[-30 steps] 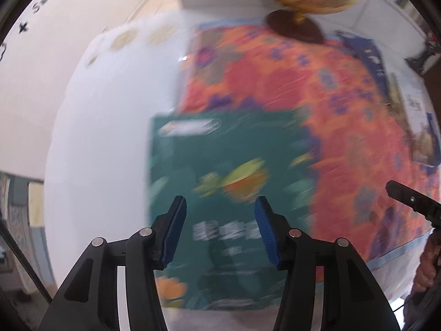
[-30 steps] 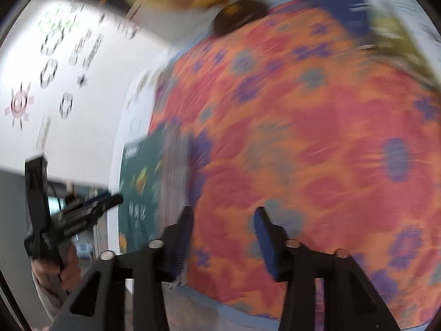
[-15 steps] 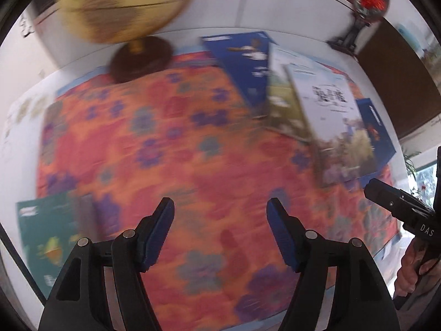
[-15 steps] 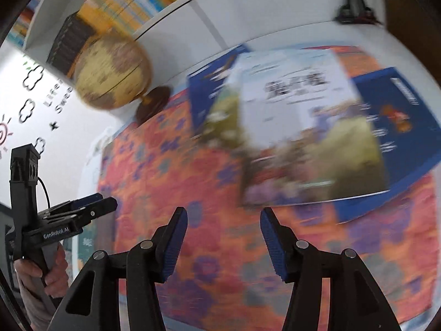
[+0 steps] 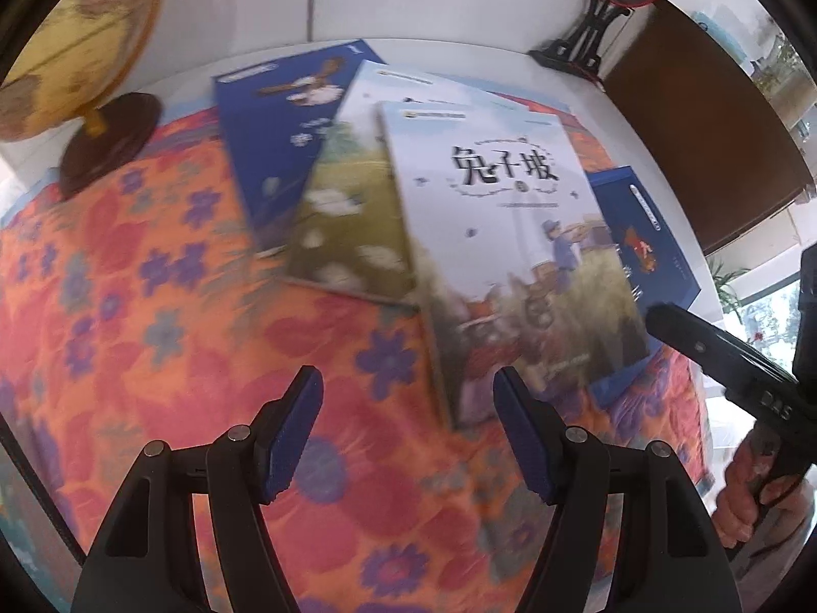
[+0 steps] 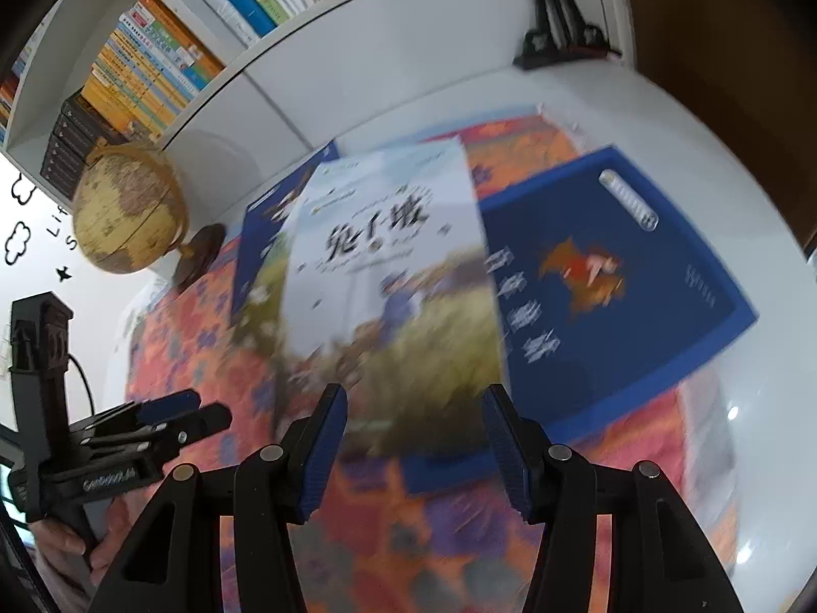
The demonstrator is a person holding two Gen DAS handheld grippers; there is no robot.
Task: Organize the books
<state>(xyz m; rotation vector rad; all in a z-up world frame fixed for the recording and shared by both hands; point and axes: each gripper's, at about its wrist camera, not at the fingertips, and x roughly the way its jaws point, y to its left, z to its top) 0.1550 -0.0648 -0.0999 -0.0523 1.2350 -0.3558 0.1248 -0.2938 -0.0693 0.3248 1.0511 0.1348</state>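
On the flowered orange cloth (image 5: pixel 168 357) seen from the left wrist, four books lie fanned out toward the far right: a white book (image 5: pixel 510 255) with black characters lies on top, its near corner just beyond the left gripper (image 5: pixel 408 434). Under its left edge sits a green-and-white book (image 5: pixel 342 214), and beneath that, farther left, a blue book with a bird (image 5: pixel 275 122); another blue book (image 5: pixel 648 255) pokes out on the right. The left gripper hovers over bare cloth, its jaws released and empty, having just been opening, with nothing between them. A globe (image 5: pixel 76 36) on a dark round base stands at the far left, a black stand with red flowers (image 5: pixel 607 10) at the far right, and the right gripper (image 5: pixel 715 347), held in a hand (image 5: pixel 750 505), enters at the right edge. From the right wrist, the white book (image 6: pixel 388 255) lies straight ahead, its near edge blurred between the right gripper's (image 6: pixel 413 439) blue pads (image 6: pixel 321 449), though whether they touch it I cannot tell; the jaws stand apart, grasping nothing, and have just been opening. The blue book with an orange figure (image 6: pixel 613 276) lies to the right, partly under the white one. The globe (image 6: pixel 127 209) stands at the far left below a shelf of books (image 6: pixel 153 61), and the left gripper (image 6: pixel 204 411) shows at the near left.
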